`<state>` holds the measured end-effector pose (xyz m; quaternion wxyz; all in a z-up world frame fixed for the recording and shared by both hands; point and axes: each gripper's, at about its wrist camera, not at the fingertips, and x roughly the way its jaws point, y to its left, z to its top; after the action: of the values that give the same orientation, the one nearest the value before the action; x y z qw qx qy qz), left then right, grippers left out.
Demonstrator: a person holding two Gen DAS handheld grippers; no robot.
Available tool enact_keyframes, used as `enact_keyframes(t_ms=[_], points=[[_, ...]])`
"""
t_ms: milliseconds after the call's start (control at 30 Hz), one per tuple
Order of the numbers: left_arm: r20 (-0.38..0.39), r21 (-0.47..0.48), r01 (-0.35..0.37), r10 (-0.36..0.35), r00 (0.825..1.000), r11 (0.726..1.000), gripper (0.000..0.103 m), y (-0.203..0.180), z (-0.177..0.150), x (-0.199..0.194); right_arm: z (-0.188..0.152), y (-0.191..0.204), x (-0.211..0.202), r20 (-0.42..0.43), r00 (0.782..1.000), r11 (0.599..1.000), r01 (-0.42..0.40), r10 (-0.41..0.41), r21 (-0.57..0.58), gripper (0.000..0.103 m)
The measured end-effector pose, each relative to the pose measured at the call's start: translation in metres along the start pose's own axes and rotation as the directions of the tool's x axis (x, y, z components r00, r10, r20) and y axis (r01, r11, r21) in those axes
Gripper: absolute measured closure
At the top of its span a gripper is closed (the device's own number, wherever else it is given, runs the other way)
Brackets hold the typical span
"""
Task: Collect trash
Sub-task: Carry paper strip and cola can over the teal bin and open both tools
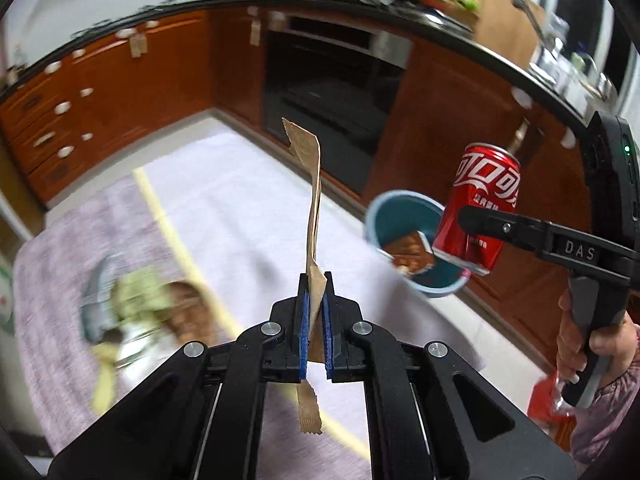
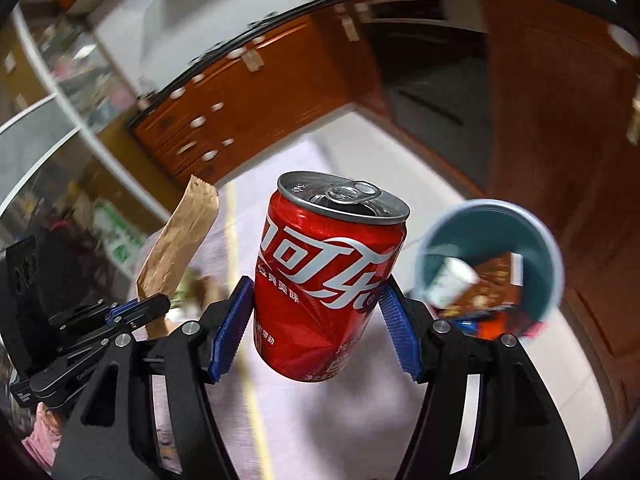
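Observation:
My left gripper (image 1: 316, 284) is shut on a long brown paper wrapper (image 1: 314, 196), which stands up between its blue pads. The same wrapper (image 2: 180, 240) and left gripper (image 2: 156, 304) show at the left of the right wrist view. My right gripper (image 2: 316, 292) is shut on a red cola can (image 2: 328, 276), pads against both its sides. In the left wrist view the can (image 1: 480, 208) hangs at the right, just above the rim of a blue-grey trash bin (image 1: 400, 216). The bin (image 2: 444, 232) stands on the floor and holds a white cup and snack wrappers.
A lilac tablecloth (image 1: 224, 208) with a yellow stripe lies below both grippers; crumpled wrappers and a grey object (image 1: 136, 304) rest on it at the left. Brown cabinets (image 1: 120, 92) and a dark oven (image 1: 332, 96) line the far side. A hand (image 1: 600, 344) holds the right gripper.

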<state>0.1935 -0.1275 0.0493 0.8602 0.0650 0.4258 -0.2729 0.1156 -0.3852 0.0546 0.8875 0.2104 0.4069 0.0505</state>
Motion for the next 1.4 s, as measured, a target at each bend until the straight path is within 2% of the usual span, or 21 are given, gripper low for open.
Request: enact_keyframes(t_ms=[267, 600, 733, 800, 867, 967, 1300, 1333, 1367, 1400], points=[[-0.135, 0.112, 0.073, -0.058, 0.989, 0.991, 0.097, -0.081, 0.024, 0.092, -0.006, -0.116, 0.007, -0.030, 0.994, 0.979, 0.108, -0.105, 0.171, 0.042], [-0.265, 0.174, 0.169, -0.119, 0.957, 0.970, 0.096, -0.150, 0.041, 0.194, -0.013, -0.172, 0.026, -0.087, 0.987, 0.953, 0.154, -0.136, 0.260, 0.042], [-0.299, 0.177, 0.189, -0.131, 0.945, 0.966, 0.094, -0.161, 0.041, 0.225, -0.008, -0.187, 0.036, -0.115, 0.981, 0.946, 0.181, -0.155, 0.271, 0.042], [-0.312, 0.180, 0.195, -0.132, 0.941, 0.964, 0.083, -0.163, 0.041, 0.237, -0.005, -0.191, 0.041, -0.122, 0.979, 0.944, 0.189, -0.161, 0.270, 0.042], [-0.306, 0.195, 0.173, -0.108, 0.946, 0.965, 0.043, -0.165, 0.043, 0.245, -0.002, -0.194, 0.047, -0.129, 0.978, 0.943, 0.196, -0.167, 0.269, 0.042], [-0.274, 0.232, 0.139, -0.073, 0.959, 0.963, 0.033, -0.168, 0.044, 0.245, 0.001, -0.196, 0.052, -0.135, 0.977, 0.942, 0.197, -0.165, 0.272, 0.042], [-0.270, 0.193, 0.129, -0.073, 0.960, 0.973, 0.017, -0.140, 0.044, 0.230, 0.008, -0.187, 0.072, -0.170, 0.976, 0.953, 0.174, -0.135, 0.246, 0.040], [-0.263, 0.188, 0.127, -0.075, 0.962, 0.974, 0.013, -0.136, 0.044, 0.225, 0.009, -0.186, 0.074, -0.179, 0.976, 0.954, 0.169, -0.126, 0.249, 0.035], [-0.256, 0.184, 0.126, -0.077, 0.964, 0.975, 0.010, -0.135, 0.043, 0.222, 0.010, -0.186, 0.075, -0.187, 0.975, 0.953, 0.169, -0.123, 0.252, 0.024], [-0.249, 0.178, 0.127, -0.080, 0.965, 0.976, 0.009, -0.133, 0.044, 0.219, 0.010, -0.184, 0.075, -0.184, 0.975, 0.951, 0.172, -0.127, 0.256, 0.021]])
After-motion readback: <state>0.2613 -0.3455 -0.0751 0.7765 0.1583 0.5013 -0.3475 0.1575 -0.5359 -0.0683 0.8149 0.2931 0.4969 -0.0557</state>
